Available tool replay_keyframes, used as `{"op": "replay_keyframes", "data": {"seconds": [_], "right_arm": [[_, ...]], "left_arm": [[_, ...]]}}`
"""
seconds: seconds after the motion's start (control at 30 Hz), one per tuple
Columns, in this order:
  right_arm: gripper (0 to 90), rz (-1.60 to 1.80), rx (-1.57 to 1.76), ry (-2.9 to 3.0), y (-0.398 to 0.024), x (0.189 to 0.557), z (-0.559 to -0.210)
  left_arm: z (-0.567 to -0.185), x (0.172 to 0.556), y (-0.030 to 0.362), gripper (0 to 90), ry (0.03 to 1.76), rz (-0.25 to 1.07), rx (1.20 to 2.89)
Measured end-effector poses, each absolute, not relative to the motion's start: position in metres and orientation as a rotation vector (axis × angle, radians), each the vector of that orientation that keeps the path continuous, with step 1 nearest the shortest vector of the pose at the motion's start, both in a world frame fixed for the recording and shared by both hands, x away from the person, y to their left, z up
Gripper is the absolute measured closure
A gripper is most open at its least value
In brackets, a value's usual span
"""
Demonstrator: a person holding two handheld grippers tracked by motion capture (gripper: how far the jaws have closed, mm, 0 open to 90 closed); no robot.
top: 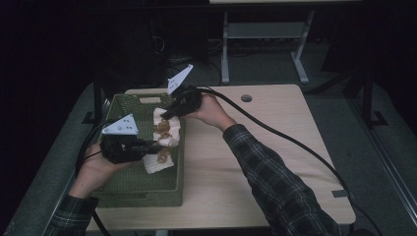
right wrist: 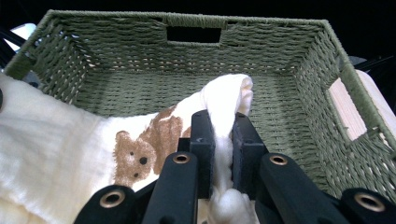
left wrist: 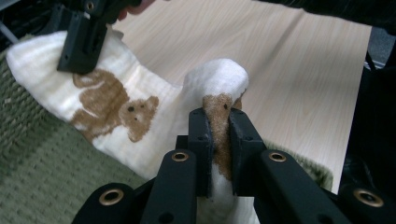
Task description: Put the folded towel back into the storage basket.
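My left gripper (top: 155, 146) is over the basket (top: 129, 184), which sits at the left edge of the worktop (top: 275, 162); its left wall hangs just past that edge, so there is little room on that side. The gripper's jaws are pinched on a bunched fold of the cloth (top: 164, 137), a cream one printed with brown bears. In the left gripper view the fold (left wrist: 219, 102) rises between the jaws, and the bare worktop (left wrist: 289, 60) lies open beyond it.

The cloth stretches between both grippers, along the basket's right wall and partly over it. The woven walls (right wrist: 116, 51) stand high around it, with a handle slot (right wrist: 194, 34) in the far one.

My right gripper (top: 167, 114) is at the basket's far right corner, jaws pressed on another fold of the cloth (right wrist: 229, 100). To the right the worktop is wide open; a grommet (top: 246, 98) sits near its far edge, and my gripper's cable (top: 295, 145) trails across it towards the right corner.
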State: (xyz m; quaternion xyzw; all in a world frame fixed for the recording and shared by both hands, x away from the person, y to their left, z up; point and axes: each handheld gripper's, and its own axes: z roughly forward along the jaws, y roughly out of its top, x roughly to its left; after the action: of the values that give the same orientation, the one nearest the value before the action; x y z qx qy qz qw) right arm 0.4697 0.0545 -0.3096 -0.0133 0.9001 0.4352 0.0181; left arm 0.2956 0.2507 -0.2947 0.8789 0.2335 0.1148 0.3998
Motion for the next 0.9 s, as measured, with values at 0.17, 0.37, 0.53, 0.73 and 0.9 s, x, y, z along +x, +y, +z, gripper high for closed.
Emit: {"op": "replay_keyframes", "data": {"seconds": [0.17, 0.37, 0.53, 0.73, 0.9], "right_arm": [[81.6, 1.341, -0.024, 2.813, 0.062, 0.474, -0.316], [81.6, 1.333, -0.022, 2.829, 0.071, 0.475, -0.324], [81.6, 1.332, -0.022, 2.837, 0.076, 0.476, -0.33], [81.6, 1.31, -0.017, 2.854, 0.08, 0.477, -0.336], [81.6, 1.289, -0.024, 2.862, 0.079, 0.478, -0.339]], "left_arm": [[-0.307, 0.297, 0.258, 80.6, 0.592, 0.272, 2.241], [-0.317, 0.297, 0.264, 80.5, 0.612, 0.252, 2.239], [-0.322, 0.296, 0.268, 80.5, 0.617, 0.243, 2.252], [-0.328, 0.295, 0.27, 80.2, 0.607, 0.219, 2.26], [-0.332, 0.296, 0.263, 72.6, 0.569, 0.203, 2.278]]}}
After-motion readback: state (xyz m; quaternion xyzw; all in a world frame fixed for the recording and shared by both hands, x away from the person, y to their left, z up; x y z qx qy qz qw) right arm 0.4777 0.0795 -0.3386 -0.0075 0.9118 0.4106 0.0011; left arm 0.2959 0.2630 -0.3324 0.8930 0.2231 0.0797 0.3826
